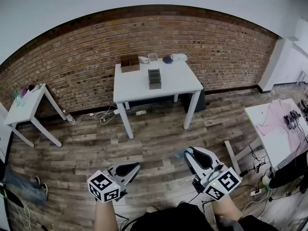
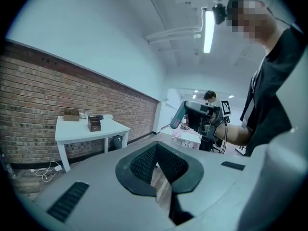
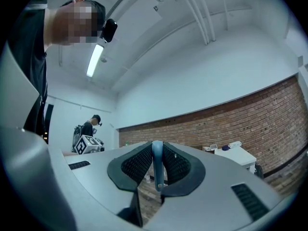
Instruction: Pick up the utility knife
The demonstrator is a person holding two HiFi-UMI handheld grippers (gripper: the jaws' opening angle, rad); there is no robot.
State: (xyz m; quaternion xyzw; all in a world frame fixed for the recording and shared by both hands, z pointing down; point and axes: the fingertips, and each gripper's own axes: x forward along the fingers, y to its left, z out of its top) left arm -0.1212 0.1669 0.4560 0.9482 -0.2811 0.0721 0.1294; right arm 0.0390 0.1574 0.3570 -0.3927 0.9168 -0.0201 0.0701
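Note:
My right gripper is shut on the utility knife, a slim light-blue handle that sticks out past the fingertips. In the right gripper view the knife stands upright between the two ribbed black pads, and my right gripper points about level towards the brick wall. The left gripper view catches that gripper from the side with the blue knife in it. My left gripper is held low over the wooden floor. Its jaws meet at the tips with nothing between them.
A white table stands ahead by the brick wall, with a brown box, a dark box and small items on it. A small white side table is at the left, a table with pink cloth at the right. Cables lie on the floor.

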